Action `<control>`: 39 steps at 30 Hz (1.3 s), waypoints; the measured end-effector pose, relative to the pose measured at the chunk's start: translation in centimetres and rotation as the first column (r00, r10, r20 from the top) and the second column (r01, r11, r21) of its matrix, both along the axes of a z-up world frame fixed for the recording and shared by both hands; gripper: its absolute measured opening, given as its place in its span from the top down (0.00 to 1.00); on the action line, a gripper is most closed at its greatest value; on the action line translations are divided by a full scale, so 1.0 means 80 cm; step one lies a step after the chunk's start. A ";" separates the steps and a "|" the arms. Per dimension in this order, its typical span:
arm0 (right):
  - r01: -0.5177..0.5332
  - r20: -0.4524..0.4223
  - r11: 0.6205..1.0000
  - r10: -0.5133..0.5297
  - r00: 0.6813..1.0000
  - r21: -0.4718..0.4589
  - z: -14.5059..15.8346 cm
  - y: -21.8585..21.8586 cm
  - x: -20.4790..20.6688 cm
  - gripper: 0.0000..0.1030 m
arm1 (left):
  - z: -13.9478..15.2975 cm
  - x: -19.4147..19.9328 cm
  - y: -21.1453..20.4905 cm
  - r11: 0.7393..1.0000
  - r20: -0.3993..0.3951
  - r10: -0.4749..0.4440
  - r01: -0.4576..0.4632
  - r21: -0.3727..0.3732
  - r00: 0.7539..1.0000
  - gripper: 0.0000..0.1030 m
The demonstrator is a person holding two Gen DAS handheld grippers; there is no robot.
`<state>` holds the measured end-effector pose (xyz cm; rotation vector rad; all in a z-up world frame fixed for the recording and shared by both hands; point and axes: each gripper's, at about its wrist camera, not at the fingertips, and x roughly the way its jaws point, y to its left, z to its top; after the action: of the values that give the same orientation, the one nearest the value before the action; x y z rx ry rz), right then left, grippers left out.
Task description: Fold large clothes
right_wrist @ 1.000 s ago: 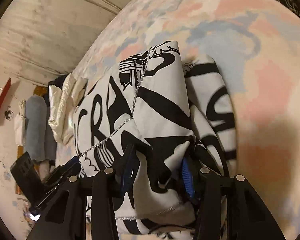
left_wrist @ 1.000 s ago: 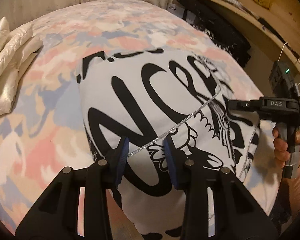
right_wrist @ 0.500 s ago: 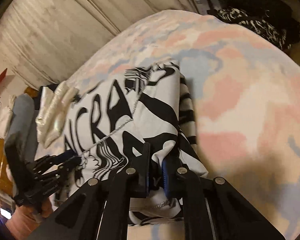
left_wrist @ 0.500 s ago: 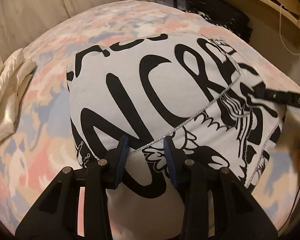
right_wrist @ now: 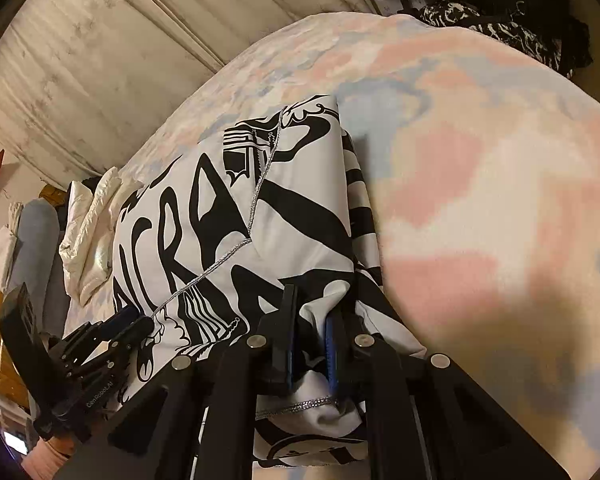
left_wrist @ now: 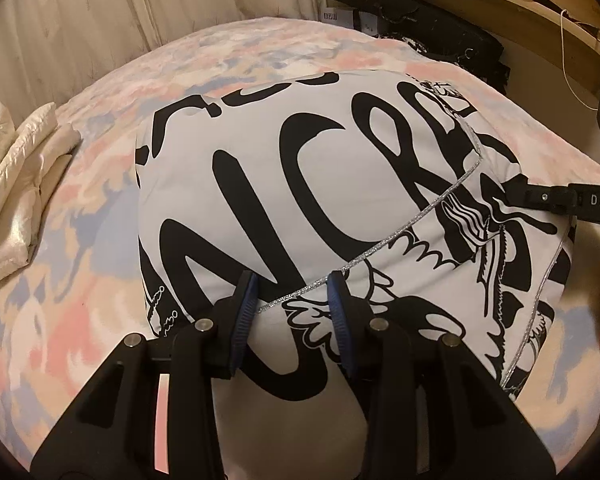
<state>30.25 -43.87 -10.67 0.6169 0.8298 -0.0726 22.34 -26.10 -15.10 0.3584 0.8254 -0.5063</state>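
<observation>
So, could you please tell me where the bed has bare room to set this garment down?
Free: the pastel patterned bedspread right of the black-and-white printed garment, and the strip toward the curtain. Crowded: the cream quilted bundle on the left.

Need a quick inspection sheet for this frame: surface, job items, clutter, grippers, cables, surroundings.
Surface: bed with pastel pink, blue and cream blanket.
Job's things: white garment with bold black lettering and silver-trimmed edge, partly folded, lying on the blanket.
Clutter: cream shiny quilted piece at the bed's edge; dark clothes pile beyond the far end.
Grippers: left gripper part open, straddling the silver trim; right gripper shut on a bunched hem of the garment.
Cables: thin white cord hanging by the shelf.
Surroundings: pale curtain; wooden shelf.
</observation>
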 end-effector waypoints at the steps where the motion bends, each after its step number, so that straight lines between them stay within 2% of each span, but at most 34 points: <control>1: 0.002 0.003 1.000 -0.002 1.000 -0.004 -0.001 0.003 0.000 0.91 | -0.001 -0.002 0.000 1.000 0.008 0.001 -0.001 -0.002 1.000 0.68; 7: 0.001 0.000 1.000 -0.001 1.000 -0.014 0.003 0.008 0.000 0.88 | 0.006 -0.004 0.002 1.000 0.012 0.004 -0.004 -0.009 1.000 0.67; 9: -0.025 -0.013 0.999 0.025 1.000 -0.021 0.011 0.011 0.004 0.80 | 0.012 -0.002 0.004 1.000 -0.014 -0.001 0.001 -0.007 1.000 0.66; 11: -0.062 -0.028 0.998 0.062 0.998 0.001 0.018 0.011 0.008 0.63 | 0.023 0.005 0.004 1.000 -0.063 -0.005 0.005 0.002 0.998 0.62; 12: -0.071 -0.029 0.997 0.071 0.997 0.010 0.024 0.010 0.009 0.60 | 0.029 0.010 0.005 1.000 -0.090 -0.006 0.006 -0.002 0.996 0.61; 14: -0.071 -0.009 0.997 0.071 0.997 -0.011 0.043 0.009 0.008 0.44 | 0.044 0.019 0.012 0.999 -0.134 -0.007 0.001 -0.044 0.991 0.61; 16: -0.066 0.025 0.997 0.066 0.997 -0.039 0.061 0.004 0.010 0.35 | 0.064 0.032 0.022 0.995 -0.140 0.015 -0.028 -0.091 0.990 0.61; 19: -0.039 0.047 0.997 0.043 0.998 -0.072 0.079 -0.010 0.029 0.32 | 0.074 0.059 0.032 0.991 -0.156 0.066 -0.084 -0.109 0.986 0.61; 22: -0.034 0.029 0.999 0.035 0.999 -0.041 0.080 -0.029 0.069 0.32 | 0.069 0.090 0.038 0.985 -0.182 0.119 -0.139 -0.098 0.976 0.61; 26: -0.019 -0.067 0.998 0.023 0.997 0.059 0.057 -0.052 0.131 0.32 | 0.066 0.114 0.037 0.980 -0.166 0.143 -0.163 -0.111 0.976 0.60; 27: -0.015 -0.087 0.997 0.022 0.996 0.081 0.049 -0.054 0.142 0.33 | 0.066 0.117 0.034 0.981 -0.159 0.145 -0.163 -0.104 0.977 0.55; 28: -0.016 -0.112 0.995 0.027 0.993 0.101 0.041 -0.056 0.154 0.39 | 0.064 0.119 0.029 0.982 -0.154 0.143 -0.159 -0.098 0.978 0.52; 29: -0.025 -0.123 0.995 0.037 0.992 0.097 0.035 -0.056 0.163 0.62 | 0.062 0.121 0.025 0.984 -0.148 0.141 -0.155 -0.089 0.979 0.48; 31: -0.066 -0.123 0.996 0.073 0.990 0.059 0.032 -0.049 0.171 0.85 | 0.057 0.121 0.012 0.989 -0.111 0.133 -0.139 -0.048 0.985 0.45; 34: -0.042 -0.101 0.998 0.038 0.994 -0.040 0.040 -0.043 0.165 0.86 | 0.050 0.121 -0.003 0.992 -0.054 0.125 -0.126 -0.004 0.991 0.36; 36: 0.005 -0.138 0.992 -0.023 0.990 -0.127 0.032 -0.040 0.162 0.90 | 0.042 0.123 -0.009 0.992 -0.043 0.128 -0.128 0.010 0.991 0.33; 39: 0.025 -0.166 0.996 -0.038 0.985 -0.082 0.012 -0.047 0.161 0.89 | 0.029 0.122 -0.017 0.990 -0.038 0.136 -0.135 0.037 0.990 0.32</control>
<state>43.16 -47.67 -9.74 0.5543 0.9748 -0.1871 32.13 -27.48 -12.74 0.3226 0.8918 -0.3739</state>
